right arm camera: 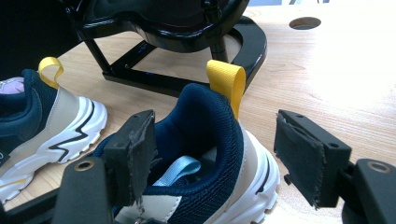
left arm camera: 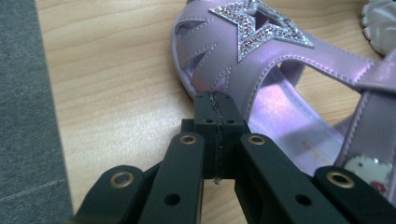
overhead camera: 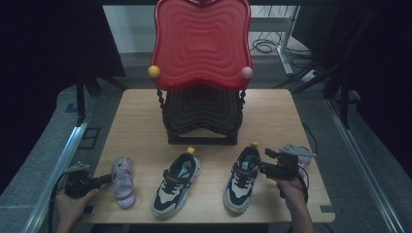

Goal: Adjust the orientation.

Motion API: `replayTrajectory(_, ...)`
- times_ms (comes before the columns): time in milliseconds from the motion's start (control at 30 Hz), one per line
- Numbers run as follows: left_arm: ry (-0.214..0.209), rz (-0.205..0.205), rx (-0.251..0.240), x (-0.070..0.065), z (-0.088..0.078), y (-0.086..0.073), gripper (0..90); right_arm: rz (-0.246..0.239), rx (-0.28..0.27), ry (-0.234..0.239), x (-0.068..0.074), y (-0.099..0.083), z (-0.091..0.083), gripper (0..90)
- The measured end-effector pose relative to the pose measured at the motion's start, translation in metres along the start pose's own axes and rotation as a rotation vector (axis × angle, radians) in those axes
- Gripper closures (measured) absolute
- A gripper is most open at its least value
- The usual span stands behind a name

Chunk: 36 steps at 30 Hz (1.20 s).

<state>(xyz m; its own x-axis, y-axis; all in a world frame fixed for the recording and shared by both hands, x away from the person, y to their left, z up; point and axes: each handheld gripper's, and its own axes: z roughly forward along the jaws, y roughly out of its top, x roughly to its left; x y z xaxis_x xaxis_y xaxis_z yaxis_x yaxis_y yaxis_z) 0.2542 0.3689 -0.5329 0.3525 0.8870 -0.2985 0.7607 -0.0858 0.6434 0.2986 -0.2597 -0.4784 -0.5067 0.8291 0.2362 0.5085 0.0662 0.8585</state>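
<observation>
Three shoes lie across the front of the wooden table (overhead camera: 141,121): a purple sandal (overhead camera: 122,183) at left and two navy-and-white sneakers, one in the middle (overhead camera: 176,187) and one to the right (overhead camera: 240,183). My left gripper (overhead camera: 108,179) is shut, and its tips (left arm camera: 217,109) rest at the edge of the sandal (left arm camera: 280,70), which bears a glittery star. My right gripper (overhead camera: 256,166) is open, its jaws (right arm camera: 219,154) standing either side of the right sneaker's heel (right arm camera: 201,135) without touching it. A yellow pull loop (right arm camera: 226,81) stands up from that heel.
A tiered stand with a red top tray (overhead camera: 201,41) and a black lower tray (overhead camera: 203,114) occupies the table's back middle; its black base (right arm camera: 187,79) is just beyond the sneaker. A second purple sandal (overhead camera: 304,159) peeks out behind my right gripper. The table has a round hole (right arm camera: 304,22).
</observation>
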Motion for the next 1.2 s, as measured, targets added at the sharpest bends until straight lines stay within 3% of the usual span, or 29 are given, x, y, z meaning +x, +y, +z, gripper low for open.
replayTrajectory(233, 0.005, 0.012, 0.008, 0.002, 0.005, 0.010, 90.0, 0.010, -0.043, -0.031, 0.001, 0.001, -0.003, 31.4)
replayTrajectory(600, -0.011, 0.020, 0.006, 0.006, 0.001, 0.014, 90.0, 0.008, -0.039, -0.034, 0.005, 0.002, -0.003, 31.5)
replayTrajectory(667, 0.012, -0.015, -0.002, 0.011, -0.006, 0.014, 90.0, 0.008, -0.039, -0.034, 0.005, 0.001, -0.003, 31.5)
replayTrajectory(733, 0.015, -0.023, -0.003, 0.013, -0.007, 0.015, 90.0, 0.018, -0.042, -0.022, 0.004, 0.002, -0.004, 31.5)
replayTrajectory(967, 0.001, 0.025, 0.036, 0.006, 0.009, 0.039, 90.0, 0.016, -0.032, -0.022, 0.004, 0.001, -0.002, 31.5)
replayTrajectory(1200, -0.024, 0.029, 0.061, 0.009, 0.018, 0.052, 90.0, 0.026, -0.036, -0.026, 0.002, 0.002, -0.004, 31.6)
